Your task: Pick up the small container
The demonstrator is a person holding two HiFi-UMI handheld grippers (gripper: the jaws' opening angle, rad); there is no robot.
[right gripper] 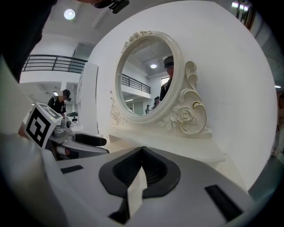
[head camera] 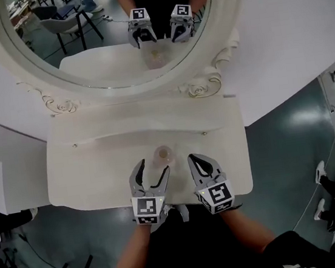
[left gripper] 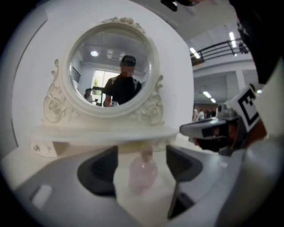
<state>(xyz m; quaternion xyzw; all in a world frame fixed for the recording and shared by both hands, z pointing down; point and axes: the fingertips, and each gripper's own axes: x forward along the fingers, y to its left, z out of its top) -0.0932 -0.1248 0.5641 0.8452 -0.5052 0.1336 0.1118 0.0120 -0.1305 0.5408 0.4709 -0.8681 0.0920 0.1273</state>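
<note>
Lining up the grab: your left claw (head camera: pixel 152 168) holds its jaws apart to straddle the small container (head camera: pixel 163 155) standing on the table (head camera: pixel 81 172) just ahead, untouched, while your right claw (head camera: pixel 197 160) idles pressed together, empty, clear of it.

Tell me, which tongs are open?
The left grey tongs: their jaws stand apart, facing the small pale pink bottle. The right grey tongs are pinched shut.

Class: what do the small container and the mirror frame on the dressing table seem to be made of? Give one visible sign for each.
The small container: probably glass or clear plastic, faintly pink; it looks translucent. The mirror frame: perhaps moulded resin or carved wood, painted cream; raised roses and scrolls, gold edging.
</note>
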